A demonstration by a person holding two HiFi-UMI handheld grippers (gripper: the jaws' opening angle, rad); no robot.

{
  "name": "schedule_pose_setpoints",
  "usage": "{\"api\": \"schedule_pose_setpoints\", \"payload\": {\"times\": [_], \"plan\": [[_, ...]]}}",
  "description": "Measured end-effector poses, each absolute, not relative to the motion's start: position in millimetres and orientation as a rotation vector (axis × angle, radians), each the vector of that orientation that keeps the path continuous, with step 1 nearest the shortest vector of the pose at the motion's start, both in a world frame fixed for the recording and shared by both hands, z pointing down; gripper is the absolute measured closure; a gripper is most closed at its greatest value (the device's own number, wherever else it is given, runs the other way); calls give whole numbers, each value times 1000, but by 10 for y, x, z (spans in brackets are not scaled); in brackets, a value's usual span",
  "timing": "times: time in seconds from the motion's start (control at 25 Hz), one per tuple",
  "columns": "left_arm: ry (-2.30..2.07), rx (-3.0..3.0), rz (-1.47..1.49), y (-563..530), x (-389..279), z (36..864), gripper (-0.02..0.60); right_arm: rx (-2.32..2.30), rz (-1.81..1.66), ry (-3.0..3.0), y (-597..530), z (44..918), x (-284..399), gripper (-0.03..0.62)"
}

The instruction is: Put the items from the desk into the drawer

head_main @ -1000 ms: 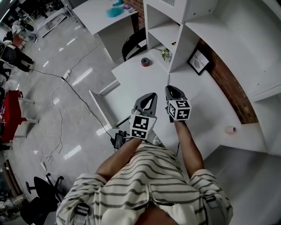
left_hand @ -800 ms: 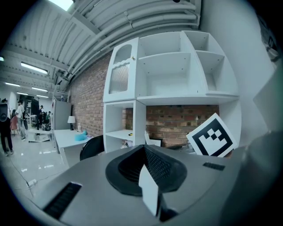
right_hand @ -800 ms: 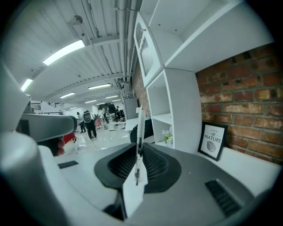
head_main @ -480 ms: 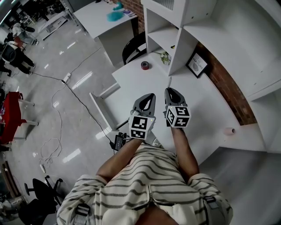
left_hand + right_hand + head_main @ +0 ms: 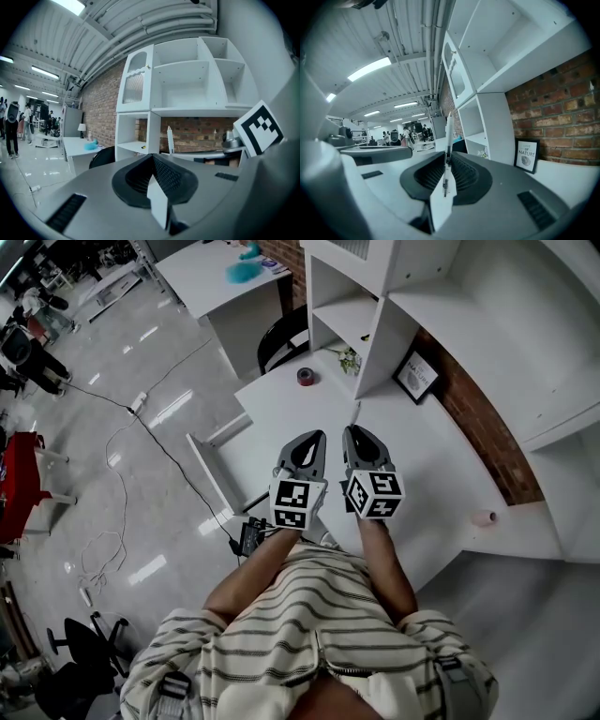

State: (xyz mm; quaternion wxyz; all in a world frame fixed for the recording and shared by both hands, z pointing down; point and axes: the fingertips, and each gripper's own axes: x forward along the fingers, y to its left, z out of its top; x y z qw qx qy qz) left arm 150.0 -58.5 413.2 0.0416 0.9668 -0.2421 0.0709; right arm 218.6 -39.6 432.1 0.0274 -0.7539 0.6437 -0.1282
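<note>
Both grippers hang side by side over the white desk (image 5: 441,474) in the head view. My right gripper (image 5: 357,433) is shut on a thin white pen (image 5: 358,414), whose tip points toward the shelf unit. In the right gripper view the pen (image 5: 448,133) stands upright out of the closed jaws of the right gripper (image 5: 444,187). My left gripper (image 5: 312,437) sits just left of it. In the left gripper view my left gripper (image 5: 157,197) is shut with nothing between its jaws. A dark red tape roll (image 5: 305,376) lies at the desk's far left corner.
A white shelf unit (image 5: 375,324) stands on the desk's back edge, with a small plant (image 5: 349,359) in its lowest bay and a framed print (image 5: 412,378) beside it. A small pink object (image 5: 483,517) lies at the right. A white panel (image 5: 211,465) juts out left of the desk.
Both grippers have drifted slightly left and farther over the desk, staying side by side. The pen is still in the right gripper.
</note>
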Motion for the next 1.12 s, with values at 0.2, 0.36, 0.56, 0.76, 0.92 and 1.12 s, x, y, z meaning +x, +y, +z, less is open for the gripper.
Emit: {"api": "schedule_pose_setpoints", "payload": {"times": [0.2,0.36,0.56,0.76,0.92,1.12], "plan": [[-733,2955,184,-563,1518,4101,575,-2315,-380,1980,-359,4250,2175,542],[-738,2951,174,-561,1513,4076,575,-2331,-334,1989,-324,4170,2148,542],[-759,2947,143,-578,1494,4032,575,-2326,-295,2022,-305,4109,2089,542],[-761,2950,135,-562,1498,4002,575,-2314,-283,2037,-298,4069,2040,542],[-768,2954,125,-563,1500,3976,575,-2311,-279,2045,-307,4059,2025,542],[-761,2948,111,-548,1535,3970,575,-2312,-277,2049,-290,4080,2052,542]]}}
